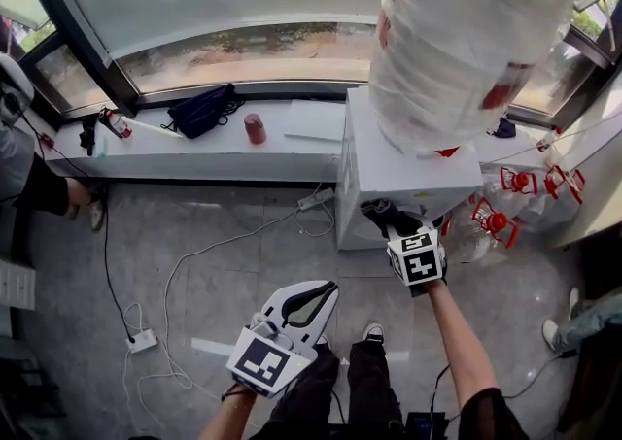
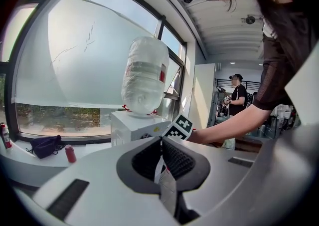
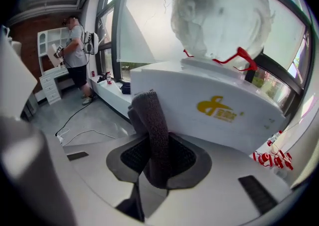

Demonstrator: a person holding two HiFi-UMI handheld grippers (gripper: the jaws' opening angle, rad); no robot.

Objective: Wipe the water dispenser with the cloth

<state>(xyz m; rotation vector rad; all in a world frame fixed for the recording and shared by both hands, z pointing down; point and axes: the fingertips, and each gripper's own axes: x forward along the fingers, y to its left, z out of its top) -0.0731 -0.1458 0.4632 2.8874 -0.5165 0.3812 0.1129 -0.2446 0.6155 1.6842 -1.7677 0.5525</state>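
In the head view the white water dispenser (image 1: 389, 171) stands on the floor against the window ledge (image 1: 194, 152), with a large plastic-wrapped bottle (image 1: 466, 30) upside down on top. The right hand-held gripper (image 1: 389, 220) is at the dispenser's near top edge and pinches a dark cloth (image 1: 381, 211) that lies right at that edge. The left hand-held gripper (image 1: 328, 287) hangs lower and apart from the dispenser, over the grey floor. A red can (image 1: 255, 128) and a dark bag (image 1: 201, 110) sit on the ledge, and a power strip (image 1: 143, 339) lies on the floor. In the left gripper view the left hand-held gripper (image 2: 160, 142) has its jaws pressed together with nothing between them; the dispenser (image 2: 132, 125) and bottle (image 2: 144, 75) stand beyond. In the right gripper view the right hand-held gripper (image 3: 154, 155) is clamped on the cloth (image 3: 152, 125), which sticks up from the pads in front of the dispenser's white face (image 3: 219, 115), left of its yellow logo (image 3: 219, 108)
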